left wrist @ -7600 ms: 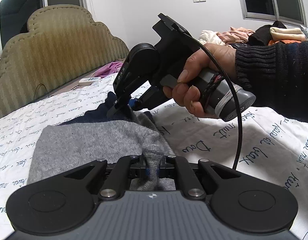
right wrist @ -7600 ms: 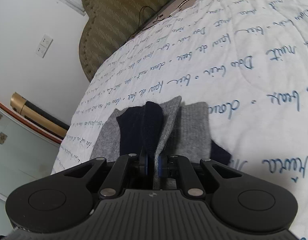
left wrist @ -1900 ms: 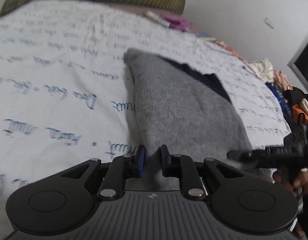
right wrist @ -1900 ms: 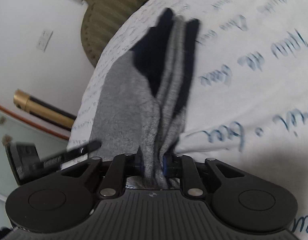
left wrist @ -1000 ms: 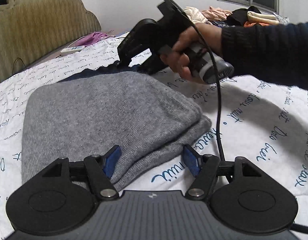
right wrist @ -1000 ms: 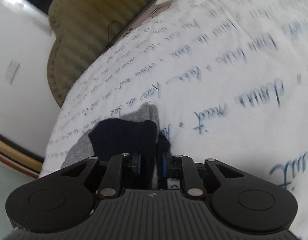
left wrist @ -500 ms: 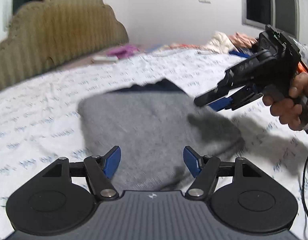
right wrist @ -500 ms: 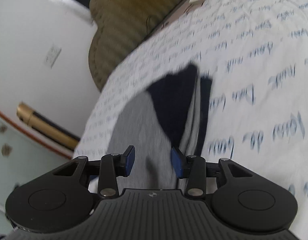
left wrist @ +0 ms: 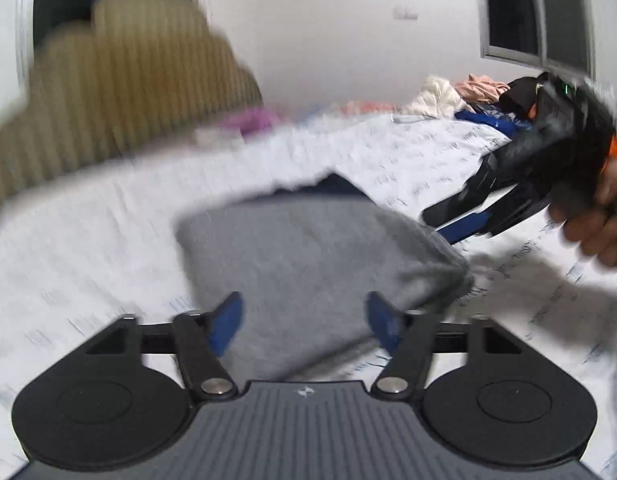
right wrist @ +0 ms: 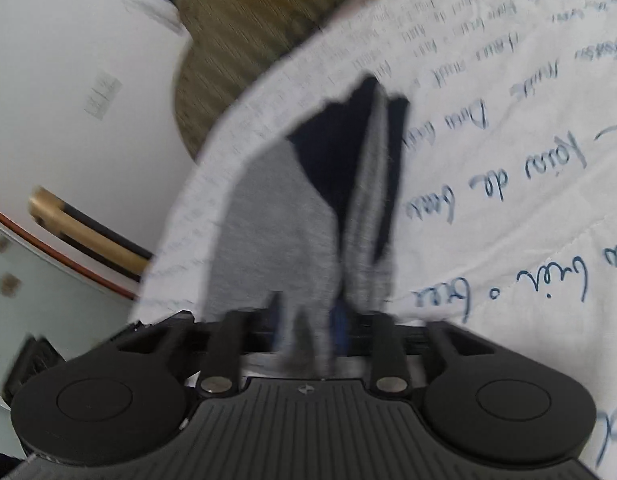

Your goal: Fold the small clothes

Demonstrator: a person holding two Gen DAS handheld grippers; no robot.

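Observation:
A folded grey garment with navy parts (left wrist: 308, 248) lies on the white bedspread with blue script (left wrist: 88, 248). My left gripper (left wrist: 304, 316) is open and empty, its blue pads on either side of the garment's near edge. My right gripper (left wrist: 448, 222) shows at the garment's right edge in the left wrist view. In the right wrist view the grey and navy garment (right wrist: 284, 232) runs between my right gripper's (right wrist: 308, 324) fingers, which are closing on its grey edge; blur hides how tightly.
A tan upholstered headboard (left wrist: 120, 100) stands at the back. A pile of loose clothes (left wrist: 476, 96) lies at the far right of the bed, under a window. A white wall and a gold-trimmed cabinet (right wrist: 88, 232) flank the bed.
My right gripper, open half a second ago, has narrowed around the garment's grey edge. My left gripper stays open and has drifted over the garment. Both views are blurred by motion.

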